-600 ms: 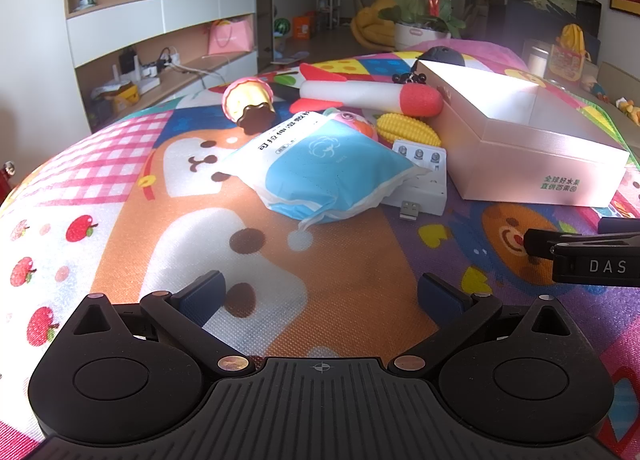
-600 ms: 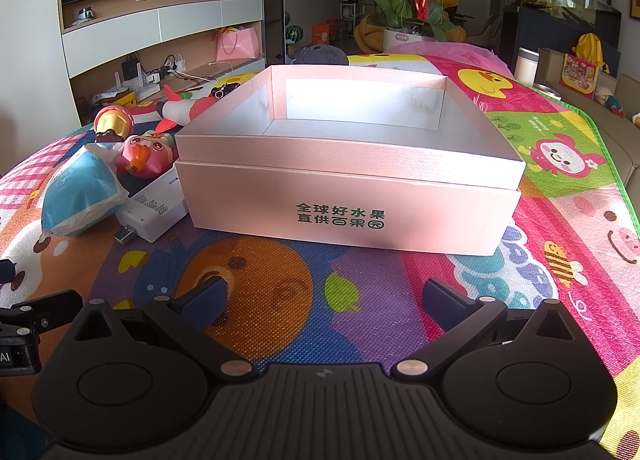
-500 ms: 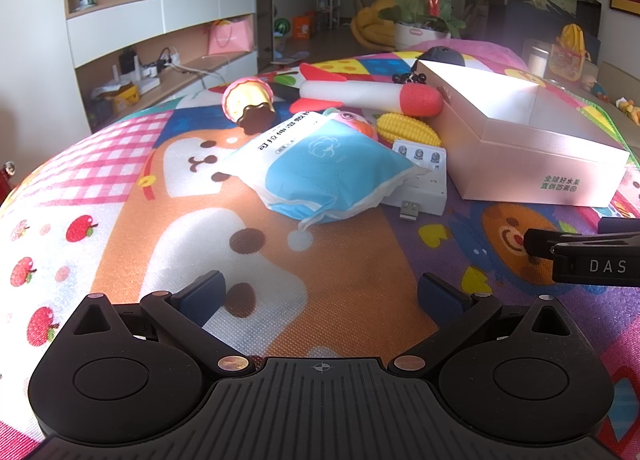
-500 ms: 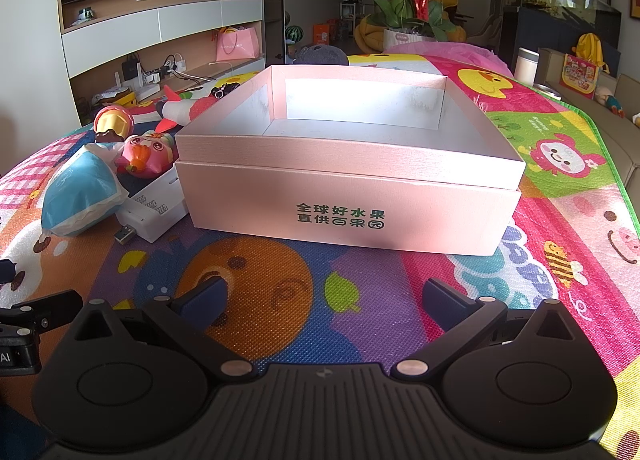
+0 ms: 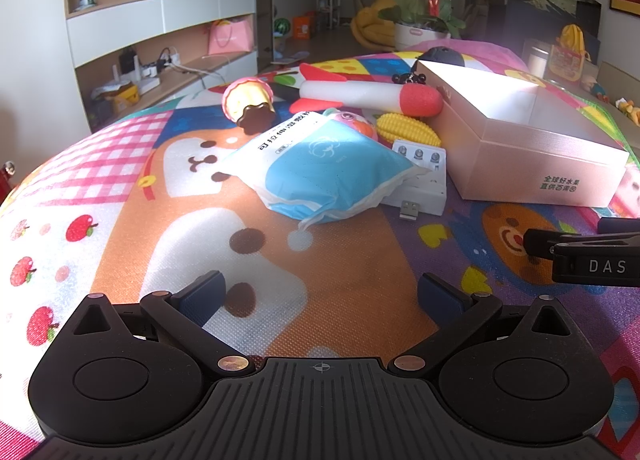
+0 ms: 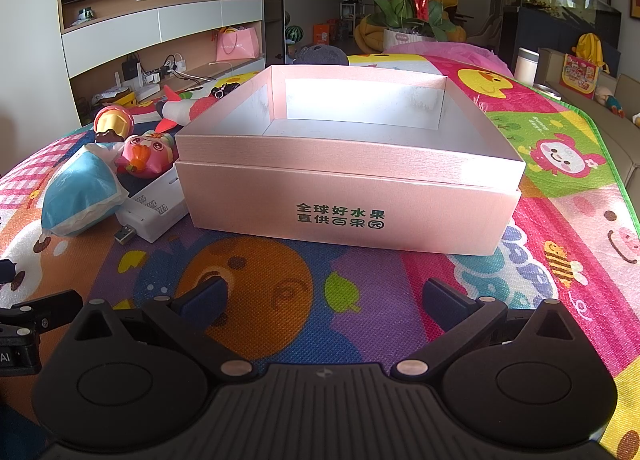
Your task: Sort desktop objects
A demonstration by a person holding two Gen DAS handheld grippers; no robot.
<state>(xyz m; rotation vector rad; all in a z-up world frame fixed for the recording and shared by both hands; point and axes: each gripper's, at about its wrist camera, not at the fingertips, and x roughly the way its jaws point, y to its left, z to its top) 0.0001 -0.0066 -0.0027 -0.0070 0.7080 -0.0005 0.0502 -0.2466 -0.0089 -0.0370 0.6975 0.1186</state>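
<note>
An open, empty pink box [image 6: 352, 196] stands on the colourful play mat [image 6: 360, 284], straight ahead of my right gripper [image 6: 324, 296], which is open and empty. In the left wrist view the box [image 5: 520, 148] is at the right. Left of it lie a blue and white pouch [image 5: 320, 172], a white battery charger [image 5: 424, 188], a yellow toy corn [image 5: 404, 130], a pink round toy [image 5: 348, 120], a white and red foam rocket [image 5: 372, 94] and a cupcake toy [image 5: 248, 104]. My left gripper [image 5: 320, 292] is open and empty, short of the pouch.
My right gripper's side shows at the right edge of the left wrist view [image 5: 592, 256]. A black keychain [image 5: 408, 78] and a dark round object [image 5: 444, 56] lie behind the box. A TV shelf unit [image 5: 160, 44] and a flower pot [image 6: 412, 20] stand beyond the table.
</note>
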